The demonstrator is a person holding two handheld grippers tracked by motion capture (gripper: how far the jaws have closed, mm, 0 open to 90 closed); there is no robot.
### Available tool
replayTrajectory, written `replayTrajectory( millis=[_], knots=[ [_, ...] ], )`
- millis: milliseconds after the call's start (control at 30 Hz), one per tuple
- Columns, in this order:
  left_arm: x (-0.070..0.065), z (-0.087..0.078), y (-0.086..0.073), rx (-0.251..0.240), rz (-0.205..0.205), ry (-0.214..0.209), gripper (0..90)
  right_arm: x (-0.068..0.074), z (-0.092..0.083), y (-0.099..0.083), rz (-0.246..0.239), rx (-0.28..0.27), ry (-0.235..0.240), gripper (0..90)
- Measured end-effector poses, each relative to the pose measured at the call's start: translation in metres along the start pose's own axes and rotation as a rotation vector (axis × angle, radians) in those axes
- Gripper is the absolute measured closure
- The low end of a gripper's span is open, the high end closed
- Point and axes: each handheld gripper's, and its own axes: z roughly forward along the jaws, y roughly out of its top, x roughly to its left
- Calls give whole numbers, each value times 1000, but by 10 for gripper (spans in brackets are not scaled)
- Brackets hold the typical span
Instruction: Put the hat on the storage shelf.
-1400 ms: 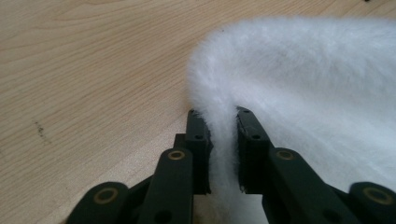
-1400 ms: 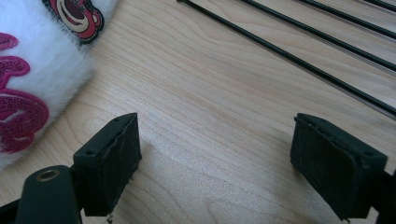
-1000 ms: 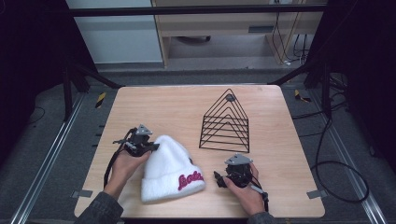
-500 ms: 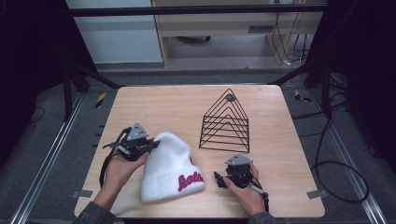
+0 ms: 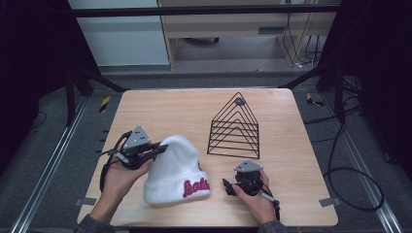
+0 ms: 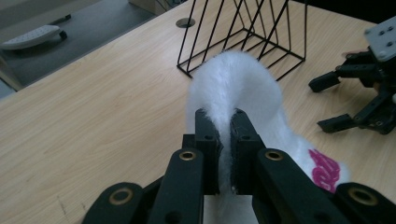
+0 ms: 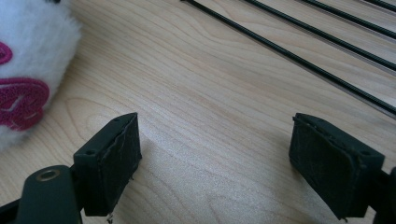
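Observation:
A white fluffy beanie point(image 5: 175, 170) with pink lettering lies at the table's front, its top end lifted. My left gripper point(image 5: 163, 147) is shut on that top end; in the left gripper view a fold of the beanie point(image 6: 243, 88) is pinched between the two pads of my left gripper point(image 6: 226, 140). My right gripper point(image 5: 228, 188) rests low on the table to the right of the beanie, jaws open wide. In the right gripper view, bare wood lies between the jaws of my right gripper point(image 7: 224, 163), and the beanie's cuff point(image 7: 32, 56) is at upper left.
A black wire rack point(image 5: 234, 128) shaped like a triangle stands on the wooden table point(image 5: 184, 111) behind the right gripper. Its base wires point(image 7: 299, 51) cross the top of the right gripper view. Cables lie on the floor at right.
The left gripper has risen and drawn the top of the beanie up and a little toward the left. The right gripper has stayed where it was.

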Motion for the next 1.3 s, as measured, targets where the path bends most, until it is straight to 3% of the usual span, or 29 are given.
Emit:
replayTrajectory(
  millis=[100, 267, 300, 400, 800, 933, 1000, 1233, 1300],
  knots=[
    [-2, -7, 10, -14, 18, -8, 843, 0, 0, 0, -2, 1, 5, 161],
    [-2, -11, 19, -46, 9, -23, 843, 1, 0, 0, -1, 1, 10, 156],
    [-2, -13, 23, -75, -8, -51, 843, 1, 0, 0, 2, 2, 11, 155],
    [-4, -16, 30, -72, 18, -42, 843, 1, 0, 0, 0, 2, 11, 154],
    [0, -38, 61, -112, 60, -20, 844, 1, 0, 0, -2, 2, 12, 154],
    [4, -43, 75, -139, 53, -35, 844, 1, 0, 0, -1, 2, 10, 153],
    [5, -46, 83, -140, 78, -26, 844, 1, 0, 0, 1, 2, 10, 153],
    [5, -54, 111, -169, 106, -26, 844, 2, -3, -1, 12, -6, -8, 178],
    [2, -56, 125, -170, 140, -20, 844, 1, -9, 1, 23, -25, -14, 186]
  ],
)
